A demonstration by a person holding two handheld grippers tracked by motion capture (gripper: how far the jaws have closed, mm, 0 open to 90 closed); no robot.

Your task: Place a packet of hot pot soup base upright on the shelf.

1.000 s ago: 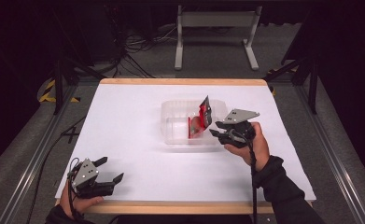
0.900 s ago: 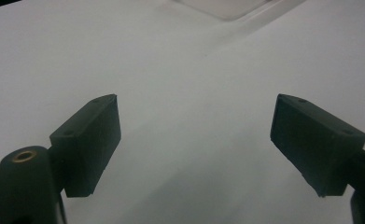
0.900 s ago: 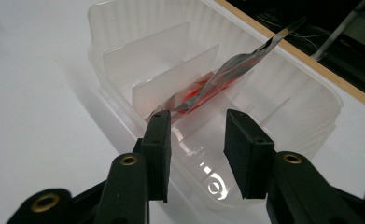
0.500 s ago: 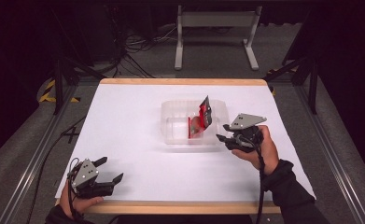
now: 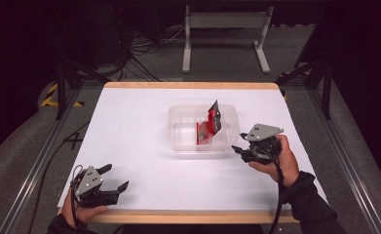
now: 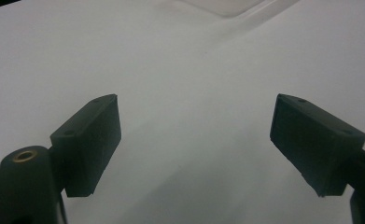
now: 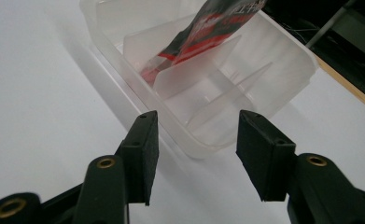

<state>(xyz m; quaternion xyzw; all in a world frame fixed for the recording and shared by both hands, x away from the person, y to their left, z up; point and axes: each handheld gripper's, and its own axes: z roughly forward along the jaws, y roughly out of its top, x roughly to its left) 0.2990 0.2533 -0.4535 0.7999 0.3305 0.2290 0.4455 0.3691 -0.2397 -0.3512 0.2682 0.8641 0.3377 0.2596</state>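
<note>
A clear plastic container (image 5: pixel 180 130) with inner dividers stands mid-table. A red and black packet (image 5: pixel 211 122) leans upright in one of its compartments, and it also appears as the packet (image 7: pixel 217 23) in the right gripper view. My right gripper (image 5: pixel 238 150) is open, just right of the container's near right corner, with nothing between its jaws; the container (image 7: pixel 283 79) lies right ahead of the right gripper (image 7: pixel 196 154). My left gripper (image 5: pixel 115 178) rests open at the table's front left corner, held over bare white surface. The left gripper (image 6: pixel 194 144) holds nothing.
The white table (image 5: pixel 134 117) has a wooden front edge (image 5: pixel 193 216). A metal frame (image 5: pixel 224 36) and cables (image 5: pixel 144 53) lie on the floor beyond the far edge. Rails (image 5: pixel 37 161) run along both sides.
My right gripper has drawn back from the container toward the right and nearer the front edge, with its jaws open. The packet stays leaning in the container. The left gripper has not moved.
</note>
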